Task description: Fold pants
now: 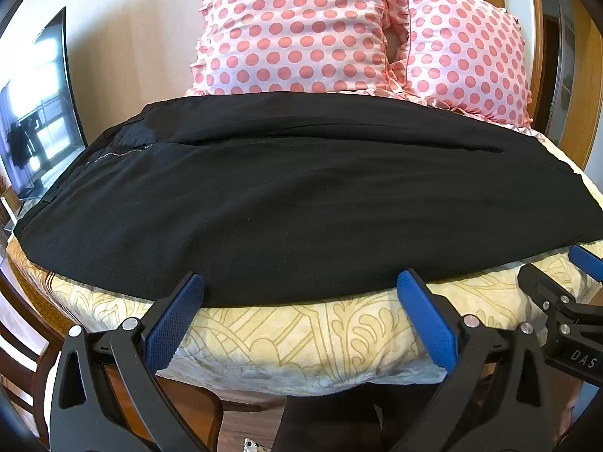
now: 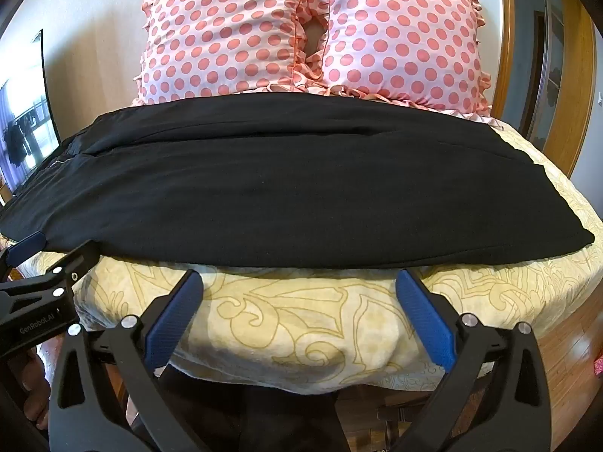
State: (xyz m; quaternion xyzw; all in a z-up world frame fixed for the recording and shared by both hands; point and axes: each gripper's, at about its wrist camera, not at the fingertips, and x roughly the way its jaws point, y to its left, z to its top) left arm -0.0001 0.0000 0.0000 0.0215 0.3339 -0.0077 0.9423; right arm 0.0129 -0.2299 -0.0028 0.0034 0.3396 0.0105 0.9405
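Black pants [image 1: 286, 196] lie flat across the bed, lengthwise left to right, with the waist and zip at the left; they also show in the right wrist view [image 2: 286, 192]. My left gripper [image 1: 301, 282] is open and empty, its blue fingertips at the pants' near edge. My right gripper [image 2: 299, 280] is open and empty, just short of the near edge above the bedspread. The right gripper shows at the far right of the left wrist view [image 1: 573, 275], and the left gripper at the far left of the right wrist view [image 2: 45, 260].
The bed has a cream bedspread with a gold pattern [image 1: 301, 335]. Two pink polka-dot pillows [image 1: 301, 26] [image 2: 399, 34] lean at the far side. A TV screen [image 1: 37, 120] stands at the left. Wooden floor [image 2: 565, 358] lies below right.
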